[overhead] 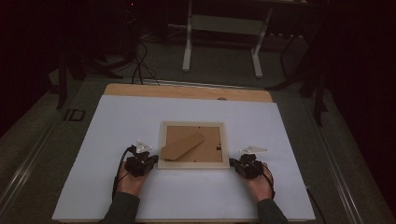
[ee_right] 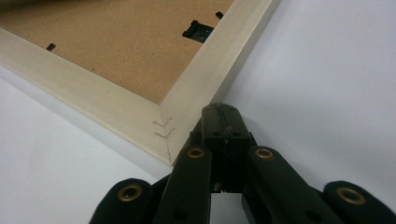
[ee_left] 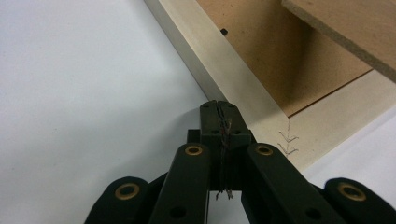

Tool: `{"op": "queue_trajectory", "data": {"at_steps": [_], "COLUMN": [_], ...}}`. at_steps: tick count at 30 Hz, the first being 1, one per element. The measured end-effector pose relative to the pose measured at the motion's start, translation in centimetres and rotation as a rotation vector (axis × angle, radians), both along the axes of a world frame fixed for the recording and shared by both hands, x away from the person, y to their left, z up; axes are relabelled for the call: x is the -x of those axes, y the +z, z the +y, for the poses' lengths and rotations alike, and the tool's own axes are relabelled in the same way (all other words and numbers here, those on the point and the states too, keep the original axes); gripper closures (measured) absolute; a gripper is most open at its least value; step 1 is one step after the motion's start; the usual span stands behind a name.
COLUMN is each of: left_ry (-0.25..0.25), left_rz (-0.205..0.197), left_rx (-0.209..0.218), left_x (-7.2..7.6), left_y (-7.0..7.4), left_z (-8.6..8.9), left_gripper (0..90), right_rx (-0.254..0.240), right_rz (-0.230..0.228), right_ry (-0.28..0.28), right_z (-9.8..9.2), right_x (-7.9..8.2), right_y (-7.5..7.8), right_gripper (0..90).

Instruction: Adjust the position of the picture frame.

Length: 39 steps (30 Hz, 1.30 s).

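White sheeting covers the table (overhead: 140,196), with a strip of bare wood along its far edge, and a dim room lies around it. Nearest the person, two sleeved forearms come in over the near edge, one toward each near corner of the picture frame (overhead: 192,164). The left gripper (overhead: 150,161) sits just beside the frame's near left corner; in the left gripper view its jaws are pressed together with nothing between them, the tips right against the pale outer edge of the frame, though actual contact cannot be told for sure. The right gripper (overhead: 232,163) sits just beside the frame's near right corner, its jaws likewise closed on nothing, the tips at the frame's outer edge close to the stapled mitre joint. The frame lies face down near the middle of the table, between the two grippers, its brown backing board (overhead: 212,142) showing inside the pale wood border. A brown stand flap (overhead: 183,145) lies slantwise across the backing, toward the frame's left side. A small dark hanger (ee_right: 198,30) sits on the backing near the frame's right rail. Beyond the frame and past the table's far edge, a white metal stand (overhead: 224,28) rises from the dark floor, with cables (overhead: 140,65) trailing to its left.
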<state>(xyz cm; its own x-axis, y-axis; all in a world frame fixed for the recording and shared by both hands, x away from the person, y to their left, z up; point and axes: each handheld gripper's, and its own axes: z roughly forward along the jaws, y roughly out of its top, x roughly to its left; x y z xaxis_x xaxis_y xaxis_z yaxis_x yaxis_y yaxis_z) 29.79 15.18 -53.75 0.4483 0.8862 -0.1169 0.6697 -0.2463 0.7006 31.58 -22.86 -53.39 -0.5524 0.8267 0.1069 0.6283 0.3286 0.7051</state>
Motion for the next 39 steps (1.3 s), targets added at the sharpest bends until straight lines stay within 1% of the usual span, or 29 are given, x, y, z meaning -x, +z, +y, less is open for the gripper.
{"op": "queue_trajectory", "data": {"at_steps": [10, 18, 25, 27, 30, 33, 36, 39], "left_ry": [0.010, 0.014, 0.021, 0.022, 0.024, 0.026, 0.029, 0.036], "left_rz": [-0.005, -0.015, -0.014, -0.015, -0.022, -0.024, -0.025, -0.018], "left_rx": [0.000, -0.012, 0.003, 0.006, -0.006, -0.007, -0.011, -0.001], "left_x": [-0.02, 0.05, -0.06, -0.10, -0.03, 0.01, 0.07, 0.11], "left_y": [-0.04, -0.03, -0.11, -0.14, -0.13, -0.15, -0.11, -0.04], "left_z": [0.00, -0.05, 0.13, 0.18, 0.08, 0.07, 0.09, 0.26], "left_gripper": [90.0, 89.3, 89.2, 89.7, 89.7, 89.4, 87.5, 84.4], "right_rx": [-0.004, -0.008, -0.016, -0.012, -0.013, -0.013, -0.010, -0.011], "right_rz": [-0.002, -0.001, 0.008, 0.006, 0.006, 0.006, 0.005, 0.004], "right_ry": [-0.004, -0.001, 0.006, 0.008, 0.011, 0.014, 0.014, 0.017], "right_z": [0.12, 0.03, 0.03, 0.13, 0.11, 0.08, 0.11, 0.07], "right_x": [0.07, 0.04, 0.03, 0.07, 0.04, 0.02, 0.05, 0.05], "right_y": [-0.04, -0.07, -0.06, -0.06, -0.06, -0.06, -0.06, -0.07], "right_gripper": [90.0, 90.0, 90.0, 90.0, 90.0, 90.0, 90.0, 90.0]}}
